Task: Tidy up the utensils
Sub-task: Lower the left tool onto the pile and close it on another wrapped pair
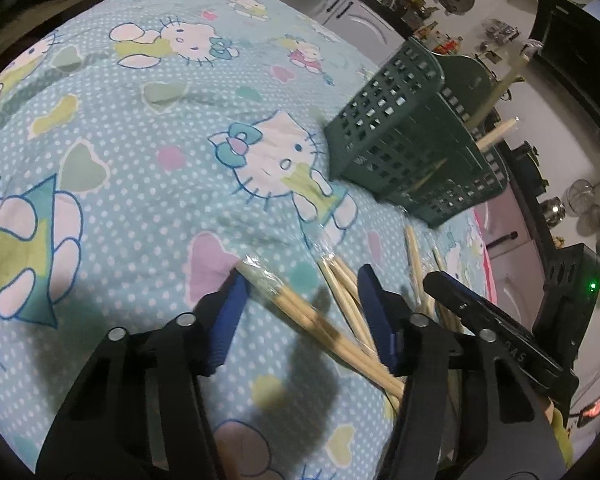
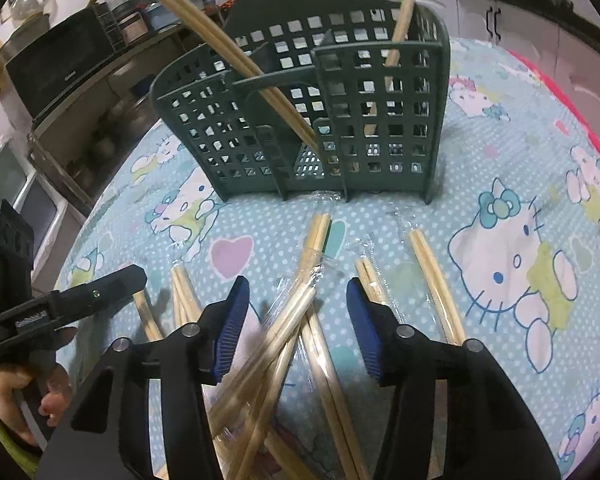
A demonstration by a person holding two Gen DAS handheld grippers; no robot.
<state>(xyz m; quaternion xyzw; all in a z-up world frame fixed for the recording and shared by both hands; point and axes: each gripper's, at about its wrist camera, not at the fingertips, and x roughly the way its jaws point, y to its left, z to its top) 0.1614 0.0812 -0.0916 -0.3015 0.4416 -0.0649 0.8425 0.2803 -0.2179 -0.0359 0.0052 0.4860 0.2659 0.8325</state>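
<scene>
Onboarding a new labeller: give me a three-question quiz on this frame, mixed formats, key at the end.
1. True or false: the right hand-held gripper is shut on a chopstick.
2. Where do the loose chopsticks lie: A) on the cloth in front of the green holder, B) behind it, C) on the floor?
3. Fill in: the chopsticks already stored stand ____ in the holder.

Key: 1 false, it is open; 2 A; 3 tilted.

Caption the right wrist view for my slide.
Open right gripper hovers over wrapped chopsticks before the green utensil holder.
</scene>
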